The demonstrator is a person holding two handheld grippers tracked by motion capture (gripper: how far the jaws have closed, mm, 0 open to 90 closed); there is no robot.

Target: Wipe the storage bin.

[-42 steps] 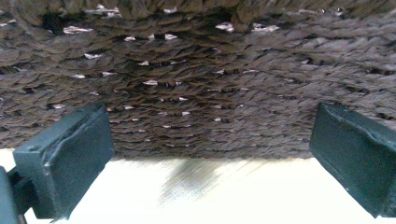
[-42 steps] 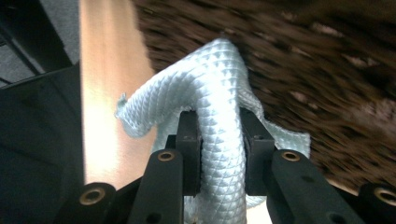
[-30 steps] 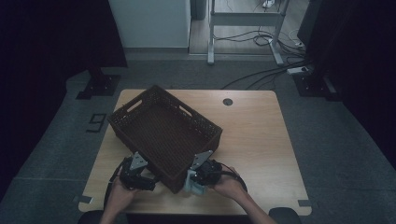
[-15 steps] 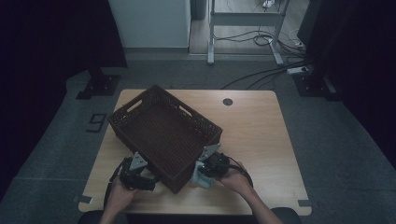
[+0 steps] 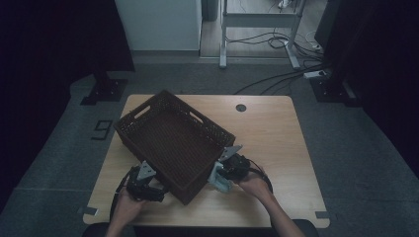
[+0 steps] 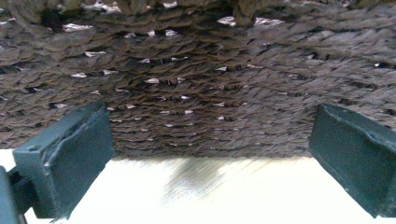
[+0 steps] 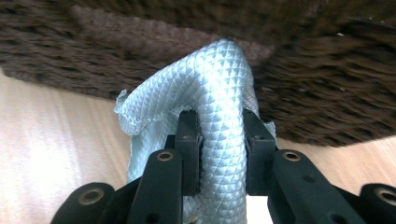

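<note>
High view: woven basket (image 5: 173, 143) sits skewed on the table (image 5: 276, 133), near corner toward me. My left gripper (image 5: 148, 183) is parked at the basket's near-left wall to brace it so it doesn't slide. My right gripper (image 5: 221, 178) is against the near-right wall with a pale blue cloth (image 5: 219, 180) bunched at its tip, looks like I'm wiping that outer wall.

Left gripper view: jaws spread wide, nothing between them; basket wall (image 6: 201, 79) directly ahead, tabletop (image 6: 210, 191) below. Can't tell if the pads actually touch the weave. Reads as a stop, not a grip.

Right gripper view: jaws pinching a folded ridge of the quilted cloth (image 7: 219, 116), closed down tight on it. Fold top is pressed into the basket (image 7: 303, 84) at its lower edge, so the cloth meets the weave, not the jaws.
</note>
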